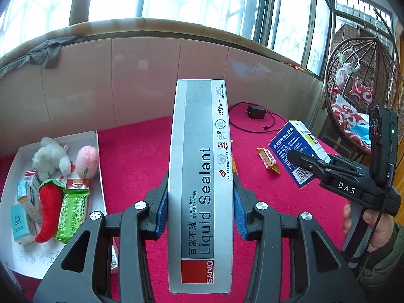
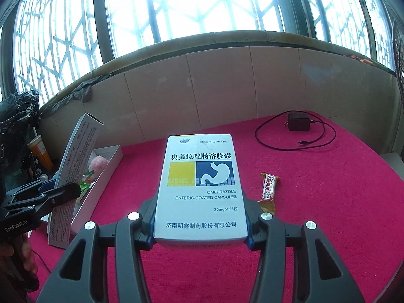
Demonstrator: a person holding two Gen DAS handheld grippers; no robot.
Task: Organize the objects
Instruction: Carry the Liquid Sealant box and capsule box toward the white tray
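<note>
A long grey and white Liquid Sealant box [image 1: 200, 186] is clamped by its long sides between the blue pads of the left gripper [image 1: 200, 202] and is held above the red cloth [image 1: 133, 156], pointing away toward the tiled wall [image 1: 141, 75]. A blue and white omeprazole capsule box [image 2: 202, 186] is gripped at its near end by the right gripper [image 2: 200, 229], likewise lifted off the cloth. To the left, an open white tray [image 1: 97, 146] is seen holding a white plush toy [image 1: 51, 157], a pink plush ball [image 1: 87, 160], a red plush chilli [image 1: 50, 210], a green snack packet [image 1: 72, 214] and what seem to be small medicine boxes [image 1: 24, 202]. An orange snack bar [image 2: 269, 192] lies on the cloth right of the capsule box, and a black charger with its cable [image 2: 299, 121] rests at the far right
</note>
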